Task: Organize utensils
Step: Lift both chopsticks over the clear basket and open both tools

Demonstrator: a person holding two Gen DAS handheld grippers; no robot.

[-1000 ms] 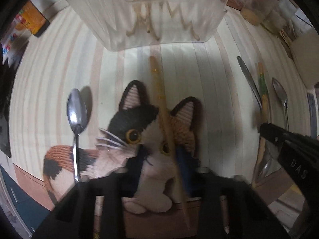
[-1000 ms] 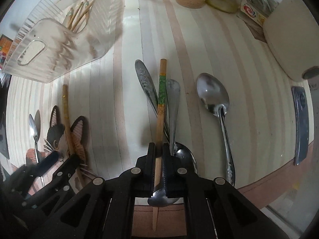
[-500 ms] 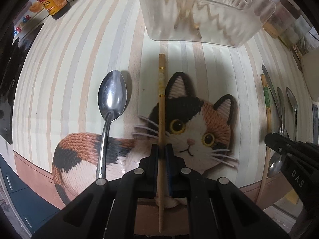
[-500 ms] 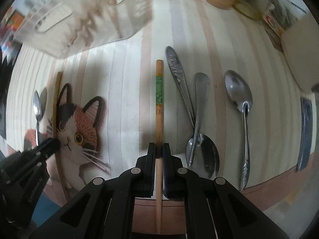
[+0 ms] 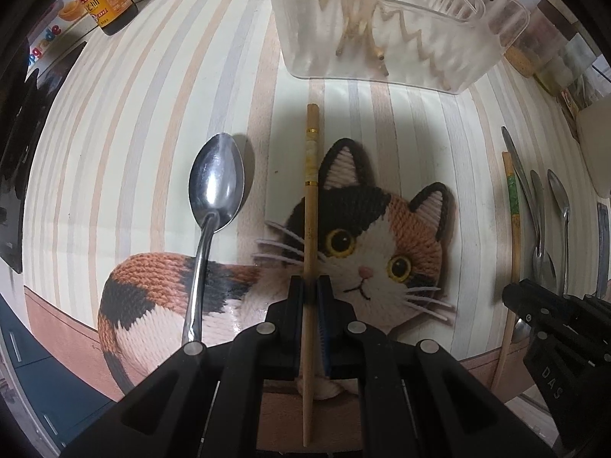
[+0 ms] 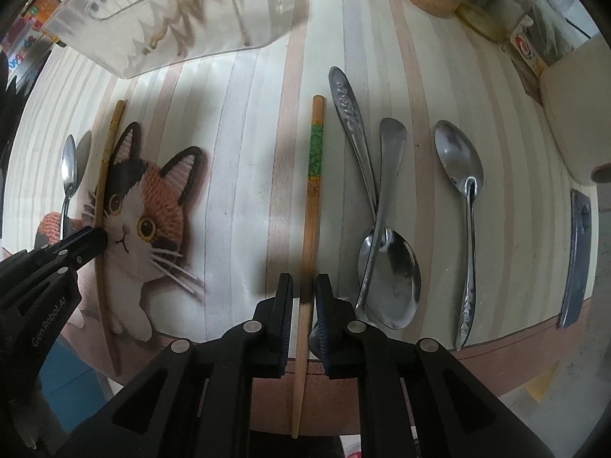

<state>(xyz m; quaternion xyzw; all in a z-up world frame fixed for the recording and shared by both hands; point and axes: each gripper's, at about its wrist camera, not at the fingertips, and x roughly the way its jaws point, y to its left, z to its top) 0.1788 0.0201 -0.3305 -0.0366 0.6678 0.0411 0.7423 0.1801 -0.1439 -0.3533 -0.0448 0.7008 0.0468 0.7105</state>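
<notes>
Pinching a pale-banded chopstick (image 5: 310, 229), the left gripper (image 5: 310, 294) has its pads pressed against the stick's lower shaft; the stick runs from between the fingers away toward the far side, across the cat-picture mat (image 5: 382, 236), its banded end stopping just short of the clear plastic basket (image 5: 382, 19). Left of this stick a steel spoon (image 5: 214, 206) lies with its bowl far and its handle resting on the mat. The right gripper (image 6: 303, 290) straddles a green-banded chopstick (image 6: 311, 210); its jaws have just been opening, and a narrow gap shows on each side of the stick, which lies on the striped table (image 6: 236, 152) pointing toward the far side. Just right of that stick two crossed spoons (image 6: 378, 206) touch each other, and a further spoon (image 6: 466, 206) lies apart to their right. Chopsticks (image 5: 366, 30) already stand inside the basket.
</notes>
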